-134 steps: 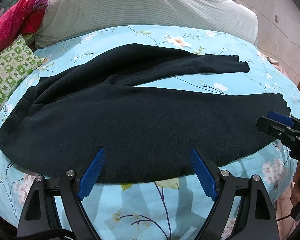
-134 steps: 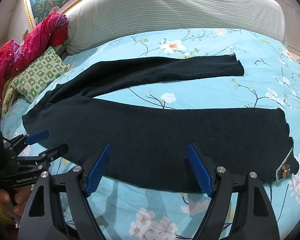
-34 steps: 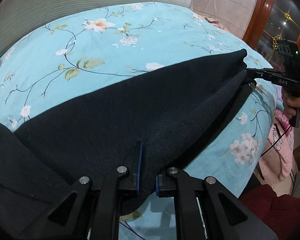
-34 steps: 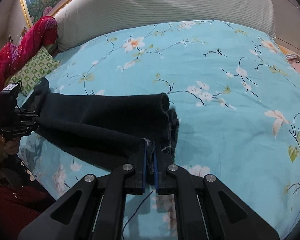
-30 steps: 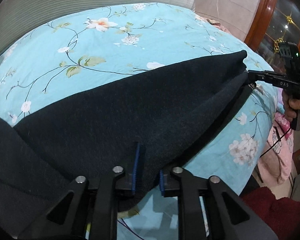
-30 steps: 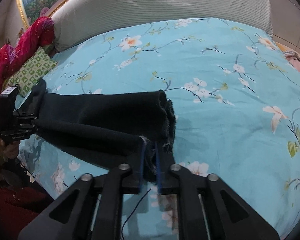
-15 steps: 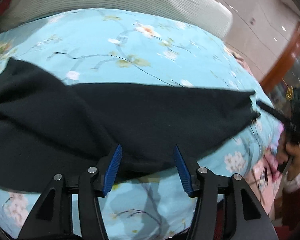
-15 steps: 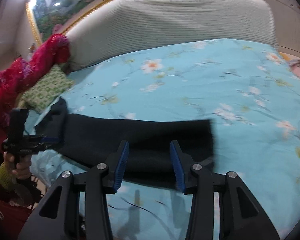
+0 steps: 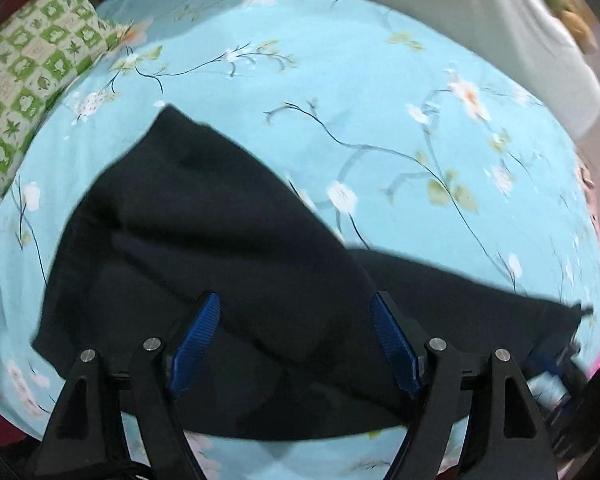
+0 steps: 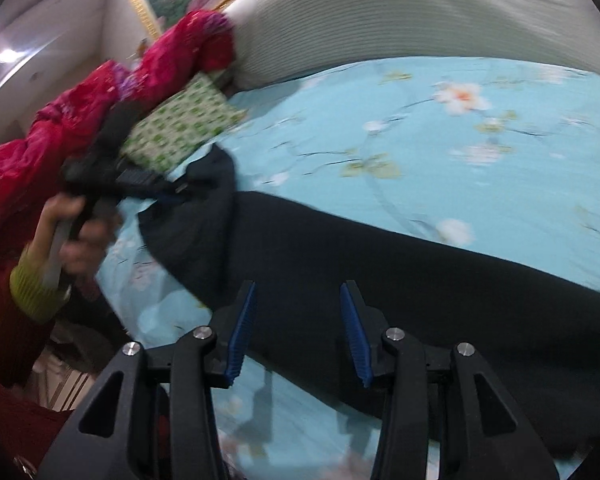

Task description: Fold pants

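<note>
Hovering over the black pants [image 9: 228, 264], my left gripper [image 9: 296, 340] has its jaws spread wide and holds nothing; the cloth lies beneath and ahead of the blue pads [image 9: 196, 336]. My right gripper [image 10: 296, 332] is likewise open and empty, its fingers above the near edge of the same garment. The pants lie on the floral bedsheet [image 9: 380, 92] as one long dark band, apparently with one leg laid over the other, so I judge the lengthwise fold done. Left to do: smoothing the rumpled end near the green checked pillow [image 10: 180, 128], then folding the band across its length.
</note>
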{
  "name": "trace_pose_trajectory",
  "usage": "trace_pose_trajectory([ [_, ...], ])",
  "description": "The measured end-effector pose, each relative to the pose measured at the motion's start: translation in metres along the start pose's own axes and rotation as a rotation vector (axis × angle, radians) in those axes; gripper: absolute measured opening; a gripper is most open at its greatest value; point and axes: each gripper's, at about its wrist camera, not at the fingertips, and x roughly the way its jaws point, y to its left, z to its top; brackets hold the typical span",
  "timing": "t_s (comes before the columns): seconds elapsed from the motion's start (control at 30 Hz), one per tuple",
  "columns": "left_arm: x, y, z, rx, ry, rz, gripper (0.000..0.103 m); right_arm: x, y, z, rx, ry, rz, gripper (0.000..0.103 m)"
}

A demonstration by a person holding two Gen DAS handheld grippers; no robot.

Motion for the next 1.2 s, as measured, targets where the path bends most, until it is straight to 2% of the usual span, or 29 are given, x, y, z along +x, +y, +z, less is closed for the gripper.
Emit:
trace_pose_trajectory([
  [0.07,0.006,0.003,0.024,-0.006,0.036,0.057,0.080,0.019,0.014,0.008,-0.022,0.017,0.053,0.058],
  [0.1,0.011,0.003,0.039,-0.012,0.064,0.096,0.080,0.028,0.020,0.012,-0.034,0.026,0.078,0.058],
  [0.23,0.035,0.001,0.072,0.013,0.145,0.175,0.080,0.066,0.038,0.027,-0.066,0.078,0.135,0.059],
  [0.37,0.064,-0.006,0.081,0.051,0.201,0.252,0.079,0.101,0.054,0.035,-0.100,0.133,0.155,0.059],
  [0.4,0.069,-0.008,0.082,0.066,0.204,0.266,0.075,0.109,0.057,0.037,-0.109,0.145,0.157,0.059],
  [0.47,0.077,-0.010,0.080,0.100,0.211,0.284,0.059,0.118,0.062,0.038,-0.124,0.157,0.159,0.059],
  [0.5,0.079,-0.009,0.078,0.110,0.215,0.279,0.039,0.124,0.063,0.039,-0.133,0.163,0.154,0.059],
  [0.53,0.081,-0.006,0.075,0.113,0.219,0.259,0.020,0.128,0.063,0.040,-0.139,0.170,0.150,0.053],
  [0.57,0.080,-0.003,0.072,0.109,0.211,0.244,0.016,0.131,0.063,0.039,-0.143,0.177,0.144,0.034],
  [0.6,0.075,0.002,0.068,0.104,0.184,0.234,0.013,0.135,0.063,0.040,-0.146,0.189,0.132,0.023],
  [0.63,0.068,0.007,0.063,0.098,0.157,0.225,0.009,0.138,0.063,0.041,-0.148,0.195,0.120,0.008],
  [0.67,0.061,0.012,0.059,0.086,0.134,0.211,0.008,0.138,0.064,0.041,-0.151,0.192,0.126,0.007],
  [0.87,-0.009,0.055,0.008,-0.044,-0.139,0.019,0.004,0.117,0.083,0.044,-0.219,0.130,0.149,0.006],
  [1.0,-0.036,0.074,-0.023,-0.158,-0.256,-0.056,0.004,0.111,0.097,0.046,-0.274,0.125,0.151,0.006],
  [1.07,-0.050,0.086,-0.050,-0.207,-0.307,-0.083,0.004,0.111,0.102,0.045,-0.306,0.129,0.129,0.006],
  [1.2,-0.050,0.109,-0.085,-0.291,-0.358,-0.133,0.004,0.115,0.113,0.043,-0.356,0.147,0.104,0.006],
])
